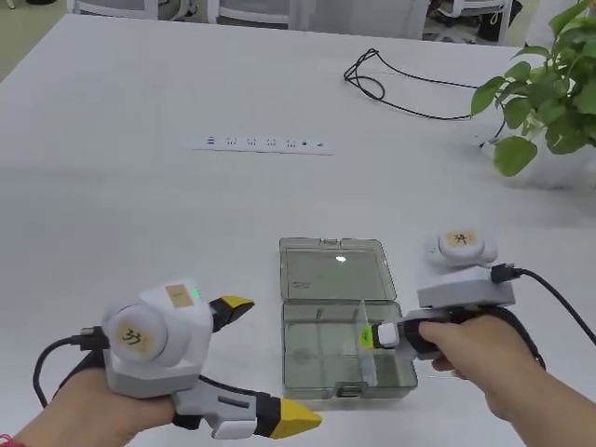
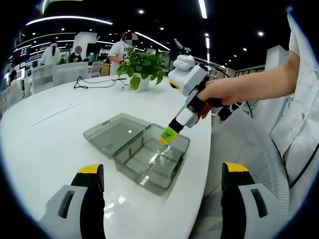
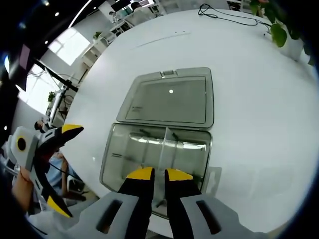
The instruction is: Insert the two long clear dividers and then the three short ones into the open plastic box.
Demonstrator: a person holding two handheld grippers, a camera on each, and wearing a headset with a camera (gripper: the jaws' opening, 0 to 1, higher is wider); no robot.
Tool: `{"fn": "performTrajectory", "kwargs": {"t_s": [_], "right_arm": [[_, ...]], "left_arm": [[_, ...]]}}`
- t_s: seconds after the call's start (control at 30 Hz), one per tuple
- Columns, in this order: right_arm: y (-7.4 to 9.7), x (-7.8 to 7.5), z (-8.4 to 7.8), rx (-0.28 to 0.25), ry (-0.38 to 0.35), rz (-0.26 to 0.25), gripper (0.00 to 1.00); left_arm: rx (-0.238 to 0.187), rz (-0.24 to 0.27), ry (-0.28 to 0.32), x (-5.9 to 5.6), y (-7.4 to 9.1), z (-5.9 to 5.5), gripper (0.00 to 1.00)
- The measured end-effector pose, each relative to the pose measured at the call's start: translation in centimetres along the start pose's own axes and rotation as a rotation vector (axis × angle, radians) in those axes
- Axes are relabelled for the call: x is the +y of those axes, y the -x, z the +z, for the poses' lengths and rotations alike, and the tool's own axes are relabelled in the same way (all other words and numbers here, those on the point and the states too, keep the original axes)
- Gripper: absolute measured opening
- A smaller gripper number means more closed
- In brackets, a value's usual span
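Note:
The smoky clear plastic box [image 1: 312, 368] lies open near the table's front edge, its lid [image 1: 332, 270] flat behind the base. My right gripper [image 1: 366, 337] reaches into the base from the right, shut on a clear divider [image 1: 370, 368] that stands upright along the right part of the base. In the right gripper view the jaws [image 3: 159, 174] are nearly together over the box [image 3: 119, 154], and a clear strip [image 3: 169, 143] runs across the inside. My left gripper [image 1: 270, 363] hovers open just left of the box, holding nothing. In the left gripper view, the right gripper [image 2: 168, 134] dips into the box [image 2: 149, 164].
A white power strip [image 1: 256, 142] lies mid-table and a black cable [image 1: 391, 88] loops at the back. A potted plant [image 1: 549, 84] stands at the right edge. The table's front edge runs just below the box. People stand in the far room [image 2: 122, 50].

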State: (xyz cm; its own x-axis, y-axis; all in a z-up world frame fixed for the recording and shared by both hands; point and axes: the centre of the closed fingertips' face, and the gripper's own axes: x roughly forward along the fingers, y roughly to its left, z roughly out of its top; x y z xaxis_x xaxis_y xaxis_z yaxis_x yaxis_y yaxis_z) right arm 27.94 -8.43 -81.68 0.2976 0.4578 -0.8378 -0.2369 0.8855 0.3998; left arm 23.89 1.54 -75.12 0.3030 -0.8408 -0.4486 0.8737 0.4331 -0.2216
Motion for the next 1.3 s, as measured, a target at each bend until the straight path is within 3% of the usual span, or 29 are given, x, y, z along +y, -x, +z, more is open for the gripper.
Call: {"fn": "performTrajectory", "kwargs": {"t_s": [0.53, 0.8, 1.3], "right_arm": [[0.1, 0.3, -0.2, -0.021, 0.056, 0.058, 0.13], [1.3, 0.3, 0.3, -0.051, 0.084, 0.087, 0.17], [4.7, 0.9, 2.1, -0.174, 0.24, 0.164, 0.31]], "left_arm": [[-0.009, 0.062, 0.025, 0.0, 1.0, 0.1, 1.0], [-0.014, 0.09, 0.037, -0.2, 1.4, 0.1, 1.0], [-0.021, 0.146, 0.059, 0.0, 2.1, 0.1, 1.0]]}}
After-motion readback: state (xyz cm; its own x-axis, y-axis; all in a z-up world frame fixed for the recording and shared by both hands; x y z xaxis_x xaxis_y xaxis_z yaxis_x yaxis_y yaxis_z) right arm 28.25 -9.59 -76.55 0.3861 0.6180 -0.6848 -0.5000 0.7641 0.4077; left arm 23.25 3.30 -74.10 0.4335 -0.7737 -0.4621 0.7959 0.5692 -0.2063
